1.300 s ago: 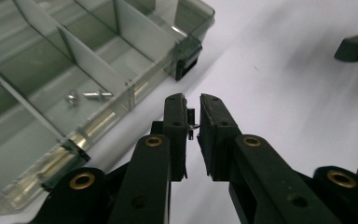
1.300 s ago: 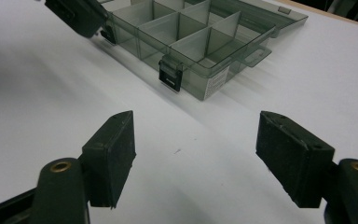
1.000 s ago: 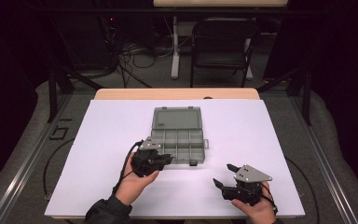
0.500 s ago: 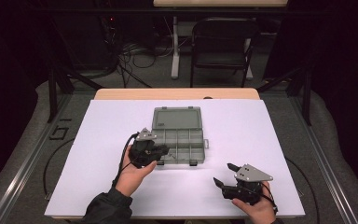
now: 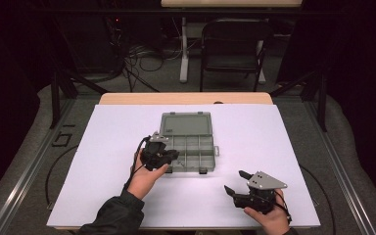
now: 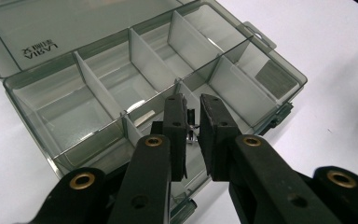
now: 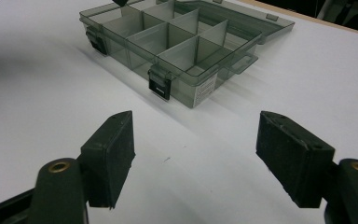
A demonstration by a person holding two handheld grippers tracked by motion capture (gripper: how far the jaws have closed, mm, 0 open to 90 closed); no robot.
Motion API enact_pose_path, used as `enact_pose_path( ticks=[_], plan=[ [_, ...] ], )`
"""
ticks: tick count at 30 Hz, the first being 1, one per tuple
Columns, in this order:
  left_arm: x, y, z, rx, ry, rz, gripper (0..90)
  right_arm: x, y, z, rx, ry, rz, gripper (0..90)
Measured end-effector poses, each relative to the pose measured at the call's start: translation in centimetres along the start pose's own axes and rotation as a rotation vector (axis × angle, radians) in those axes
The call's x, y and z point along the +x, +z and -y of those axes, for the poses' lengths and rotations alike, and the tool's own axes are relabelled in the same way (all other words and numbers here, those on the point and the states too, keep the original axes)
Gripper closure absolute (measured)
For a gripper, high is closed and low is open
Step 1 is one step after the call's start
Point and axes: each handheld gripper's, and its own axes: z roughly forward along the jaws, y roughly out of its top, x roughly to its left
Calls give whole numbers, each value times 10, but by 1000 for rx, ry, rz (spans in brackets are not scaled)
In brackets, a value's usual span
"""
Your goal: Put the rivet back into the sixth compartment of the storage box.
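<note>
- Smoky clear plastic, the organizer box [image 5: 187, 147] lies open at the middle of the white bench [image 5: 103, 147], its lid flat at 12 o'clock.
- The left hand-held gripper [image 5: 172, 155] hovers over the box's 9 o'clock side; the left gripper view shows its jaws nearly together on a small dark part [image 6: 192, 122] above a compartment.
- The right hand-held gripper [image 5: 236, 183] rests at 5 o'clock from the box, jaws wide apart with nothing between them.
- The right gripper view shows two black latches [image 7: 160, 87] on the box's front wall.

A lab: white-topped table [image 5: 284, 147], cable tangle [image 5: 137, 58], folding chair [image 5: 232, 46], dark surroundings
</note>
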Motion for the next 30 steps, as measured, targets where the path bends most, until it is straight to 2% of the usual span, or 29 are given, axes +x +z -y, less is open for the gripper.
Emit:
enact_pose_path(
  ticks=[11, 30],
  plan=[
    [1, 17, 1, 53, 3, -11, 814, 0, -3, 1, -5, 2, 13, 274],
    [1, 22, 2, 78, 9, -26, 813, 3, -3, 0, -1, -7, 10, 274]
  ],
)
